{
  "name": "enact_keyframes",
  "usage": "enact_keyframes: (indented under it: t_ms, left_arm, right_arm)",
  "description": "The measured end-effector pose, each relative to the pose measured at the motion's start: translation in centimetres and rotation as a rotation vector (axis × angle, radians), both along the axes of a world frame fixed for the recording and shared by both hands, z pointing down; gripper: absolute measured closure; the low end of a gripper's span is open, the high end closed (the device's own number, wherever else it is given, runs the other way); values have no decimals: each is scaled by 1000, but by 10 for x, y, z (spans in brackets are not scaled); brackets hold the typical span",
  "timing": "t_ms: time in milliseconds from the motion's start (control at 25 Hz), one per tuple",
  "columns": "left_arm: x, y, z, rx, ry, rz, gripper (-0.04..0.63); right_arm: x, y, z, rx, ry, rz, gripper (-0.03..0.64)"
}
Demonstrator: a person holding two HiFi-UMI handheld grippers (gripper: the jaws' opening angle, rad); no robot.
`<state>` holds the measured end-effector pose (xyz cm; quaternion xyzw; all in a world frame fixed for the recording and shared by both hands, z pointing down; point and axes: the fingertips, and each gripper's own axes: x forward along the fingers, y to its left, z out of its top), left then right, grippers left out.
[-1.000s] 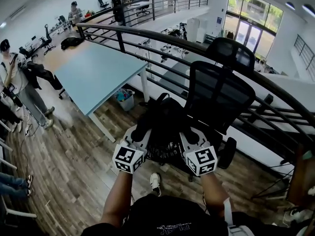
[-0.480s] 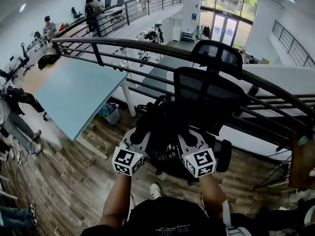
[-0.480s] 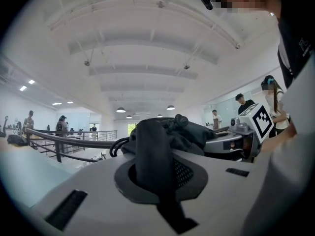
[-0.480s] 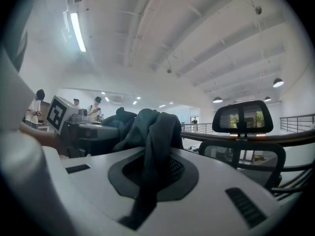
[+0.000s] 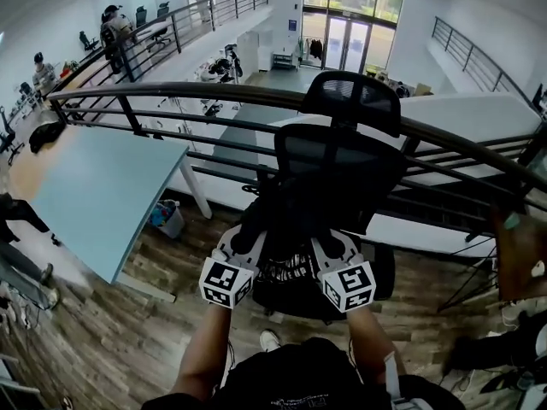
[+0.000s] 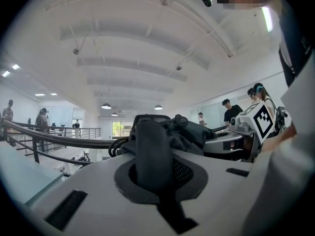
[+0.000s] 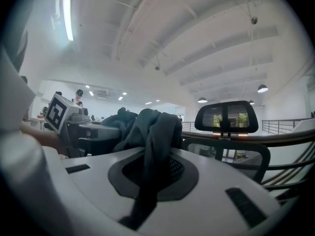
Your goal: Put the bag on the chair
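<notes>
In front of the curved railing (image 5: 214,87), at the black mesh chair (image 5: 342,156): one black bag (image 5: 286,220), carried over the seat, just before the backrest. Left claw (image 5: 243,244) clenched on a bag strap. Right claw (image 5: 330,248) clenched on bag fabric. Pale blue bench (image 5: 102,195) at left, apart.

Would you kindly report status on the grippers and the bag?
Left gripper shut on bag. Right gripper shut on bag too. Bag over chair seat, not released. Nothing in the way.
</notes>
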<state>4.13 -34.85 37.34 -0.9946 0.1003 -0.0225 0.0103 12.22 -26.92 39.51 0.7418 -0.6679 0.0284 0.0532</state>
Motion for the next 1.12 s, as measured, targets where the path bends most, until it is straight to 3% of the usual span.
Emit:
enact_keyframes:
  t_ms: [240, 640, 1120]
  left_arm:
    - [42, 7, 14, -22, -17, 87, 563]
    - [108, -1, 51, -55, -48, 124, 563]
    - [160, -16, 135, -134, -129, 167, 563]
  right_arm:
    - [36, 14, 16, -26, -29, 74, 592]
    - [100, 8, 52, -76, -51, 92, 592]
    - [142, -1, 133, -171, -116, 108, 593]
